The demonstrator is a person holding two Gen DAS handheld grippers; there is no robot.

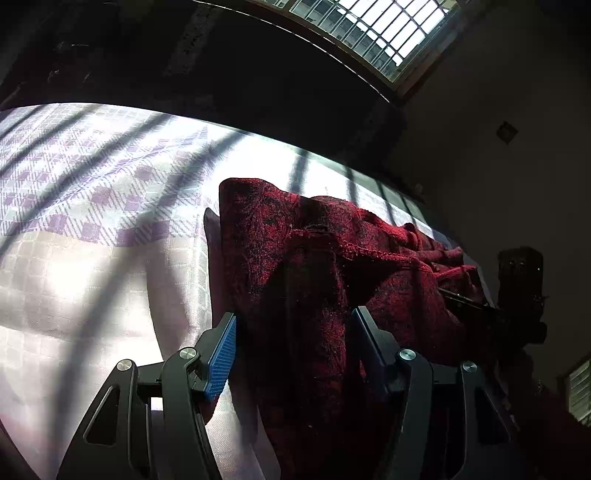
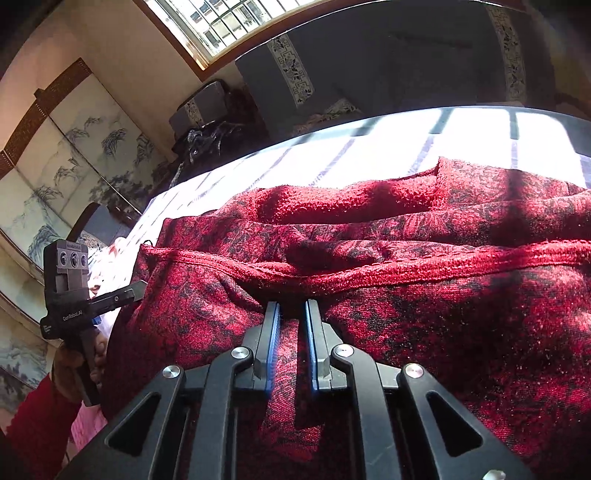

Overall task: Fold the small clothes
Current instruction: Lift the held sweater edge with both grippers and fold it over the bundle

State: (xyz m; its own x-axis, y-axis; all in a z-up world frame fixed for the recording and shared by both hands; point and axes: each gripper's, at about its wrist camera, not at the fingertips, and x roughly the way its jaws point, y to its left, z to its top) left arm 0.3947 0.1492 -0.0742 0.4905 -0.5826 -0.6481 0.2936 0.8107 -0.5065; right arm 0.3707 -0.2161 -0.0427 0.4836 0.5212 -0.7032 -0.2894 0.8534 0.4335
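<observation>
Left gripper has its fingers spread around a hanging fold of the red garment over the checked bed sheet — not pinching. Right gripper is clenched on the hem. Mid-fold, I'd say — next, the left side needs a grip.

We count one red-and-black knitted garment, heaped near the edge of one checked bedspread, and two grippers: the left gripper, whose two blue-padded fingers stand either side of a hanging fold, and the right gripper with its own two fingers drawn close on a ridge of the cloth. We see one hand and one red sleeve, both at the left gripper's handle. Beyond the bedspread's far edge we make out one barred window and one painted folding screen with perhaps three or four panels, though the fisheye bends them too much for a sure count.
</observation>
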